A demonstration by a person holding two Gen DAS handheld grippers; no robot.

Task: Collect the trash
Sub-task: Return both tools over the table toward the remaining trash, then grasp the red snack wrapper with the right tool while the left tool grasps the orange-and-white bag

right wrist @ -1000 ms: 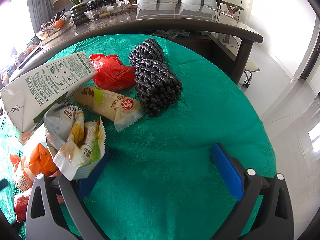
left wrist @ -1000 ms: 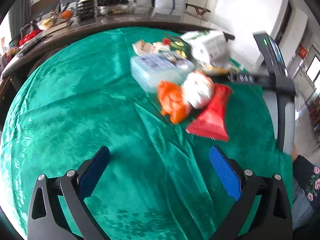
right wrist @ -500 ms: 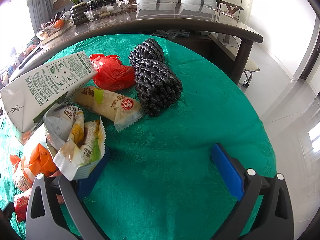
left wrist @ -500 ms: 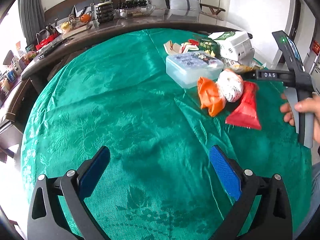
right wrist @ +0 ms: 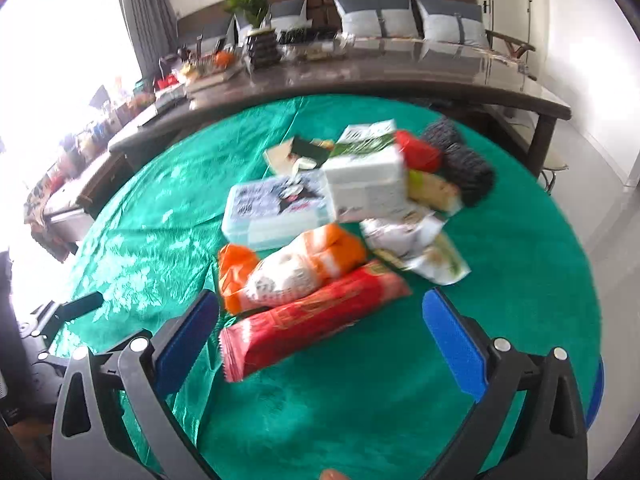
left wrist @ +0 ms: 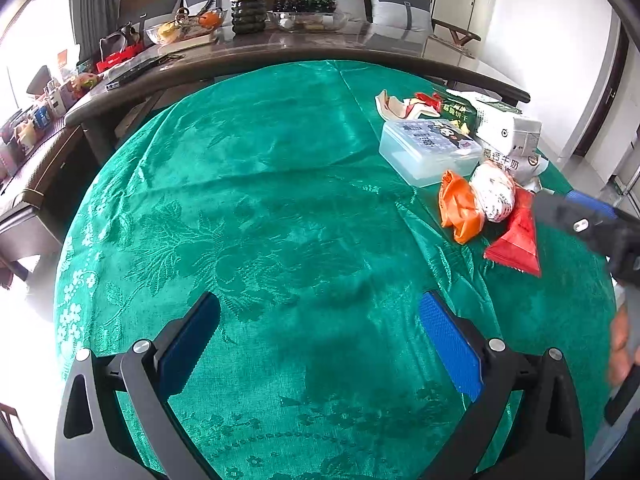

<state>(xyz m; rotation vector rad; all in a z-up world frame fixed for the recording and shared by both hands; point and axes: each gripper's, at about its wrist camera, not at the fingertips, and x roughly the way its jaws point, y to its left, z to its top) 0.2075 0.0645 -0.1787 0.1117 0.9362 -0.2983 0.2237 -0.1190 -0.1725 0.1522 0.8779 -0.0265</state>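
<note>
While the left gripper (left wrist: 318, 344) hangs empty with fingers spread wide over bare green cloth, well left of the clear plastic box (left wrist: 430, 150), the right gripper (right wrist: 320, 338) is also wide and empty and much nearer the trash. The red wrapper (right wrist: 308, 322) lies just ahead of its fingers, below the box, its long axis slanting across the gap. The box looks lidded; no bin shows on the counter (left wrist: 260, 184).
</note>
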